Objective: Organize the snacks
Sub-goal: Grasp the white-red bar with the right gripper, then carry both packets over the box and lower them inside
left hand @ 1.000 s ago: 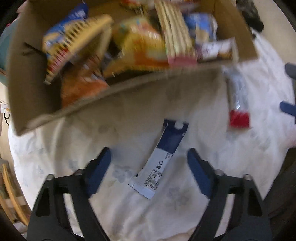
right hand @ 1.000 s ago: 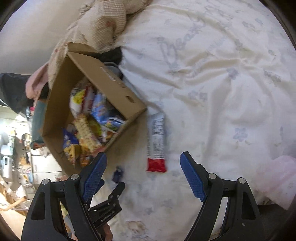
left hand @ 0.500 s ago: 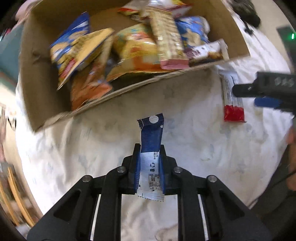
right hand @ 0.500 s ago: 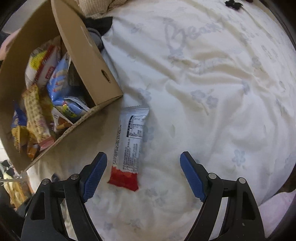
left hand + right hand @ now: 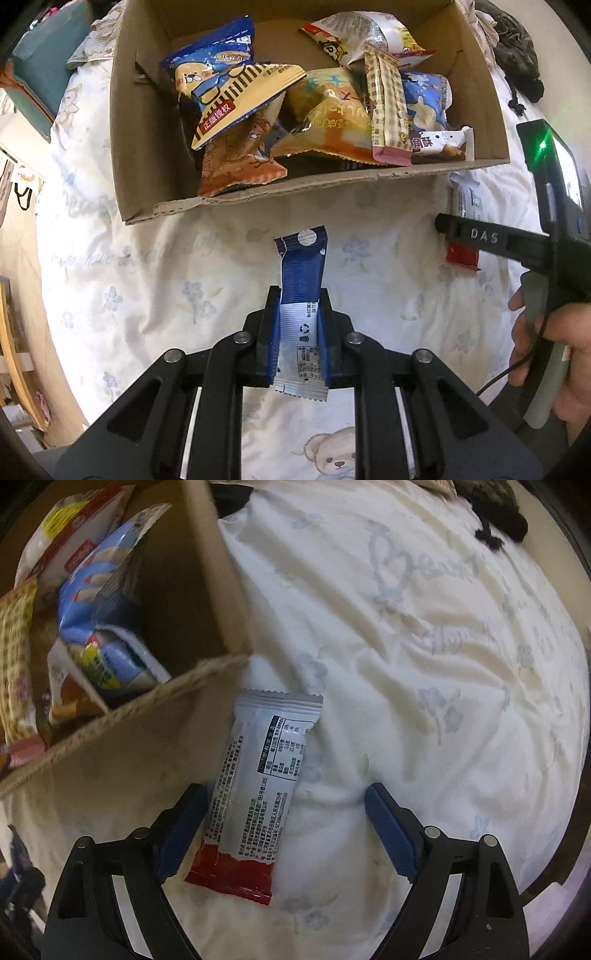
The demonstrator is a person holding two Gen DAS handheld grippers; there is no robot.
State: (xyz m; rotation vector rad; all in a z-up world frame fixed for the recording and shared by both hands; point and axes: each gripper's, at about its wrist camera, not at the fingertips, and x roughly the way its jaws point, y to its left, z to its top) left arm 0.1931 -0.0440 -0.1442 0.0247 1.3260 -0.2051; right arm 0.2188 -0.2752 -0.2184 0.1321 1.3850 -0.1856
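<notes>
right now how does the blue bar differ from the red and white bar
The blue bar is clamped in the shut left gripper; the red and white bar lies loose on the sheet between the open right gripper's fingers. The blue bar's far end is dark blue, the other's near end red. The blue bar sits clear of the box; the red and white bar lies by its corner. Both are slim sealed wrappers outside the box.

Box wall crowds right claw; bedsheet open.
</notes>
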